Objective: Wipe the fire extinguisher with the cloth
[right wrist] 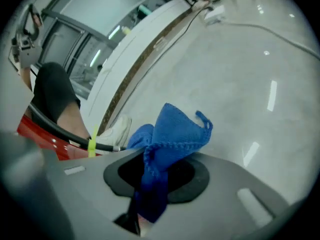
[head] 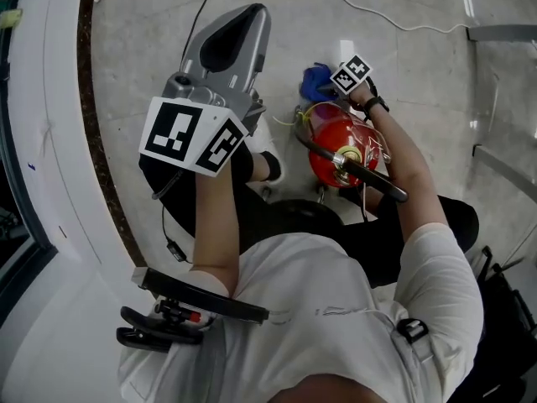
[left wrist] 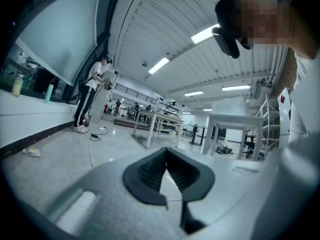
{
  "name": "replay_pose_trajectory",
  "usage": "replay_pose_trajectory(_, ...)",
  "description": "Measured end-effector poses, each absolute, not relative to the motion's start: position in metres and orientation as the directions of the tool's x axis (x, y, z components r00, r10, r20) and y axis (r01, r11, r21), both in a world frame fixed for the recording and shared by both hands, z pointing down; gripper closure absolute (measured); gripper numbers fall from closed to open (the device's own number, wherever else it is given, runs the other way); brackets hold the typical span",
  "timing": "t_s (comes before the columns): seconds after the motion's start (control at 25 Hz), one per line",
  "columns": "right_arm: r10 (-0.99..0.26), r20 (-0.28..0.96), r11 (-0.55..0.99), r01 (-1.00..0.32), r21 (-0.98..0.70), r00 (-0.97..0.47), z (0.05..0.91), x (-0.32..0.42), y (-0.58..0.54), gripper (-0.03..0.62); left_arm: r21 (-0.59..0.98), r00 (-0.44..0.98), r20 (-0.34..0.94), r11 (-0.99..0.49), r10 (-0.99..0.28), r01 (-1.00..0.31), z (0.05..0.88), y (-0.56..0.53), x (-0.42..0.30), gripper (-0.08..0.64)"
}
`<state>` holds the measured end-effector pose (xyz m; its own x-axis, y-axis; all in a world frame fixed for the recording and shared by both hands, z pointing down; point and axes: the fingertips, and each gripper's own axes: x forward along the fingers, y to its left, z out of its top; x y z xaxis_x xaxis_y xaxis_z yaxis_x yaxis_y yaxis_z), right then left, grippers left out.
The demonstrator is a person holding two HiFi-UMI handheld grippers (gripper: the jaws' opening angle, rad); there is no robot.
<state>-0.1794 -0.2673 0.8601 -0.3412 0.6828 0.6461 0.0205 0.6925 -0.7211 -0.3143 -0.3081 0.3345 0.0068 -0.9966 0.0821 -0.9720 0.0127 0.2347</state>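
Observation:
A red fire extinguisher stands on the floor between the person's legs, with a black hose across its top. My right gripper is just beyond its far side, shut on a blue cloth. In the right gripper view the cloth bunches out of the right gripper, and the extinguisher's red body and hose lie to the left. My left gripper is raised off to the left, away from the extinguisher. It points across the room with nothing in the left gripper, jaws together.
A white curved ledge with a dark base strip runs along the left. A thin cable crosses the pale floor ahead. A white shoe sits beside the extinguisher. Tables and a standing person are far across the hall.

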Motion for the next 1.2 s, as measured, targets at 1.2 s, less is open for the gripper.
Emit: replay_pose_trajectory(1.2, -0.304, -0.108, 0.953, -0.304, -0.014, -0.947, 0.307, 0.091, -0.044, 0.483, 0.023, -0.079, -0.15, 0.076, -0.986, -0.997, 0.246, 0.019, 0.015, 0.561)
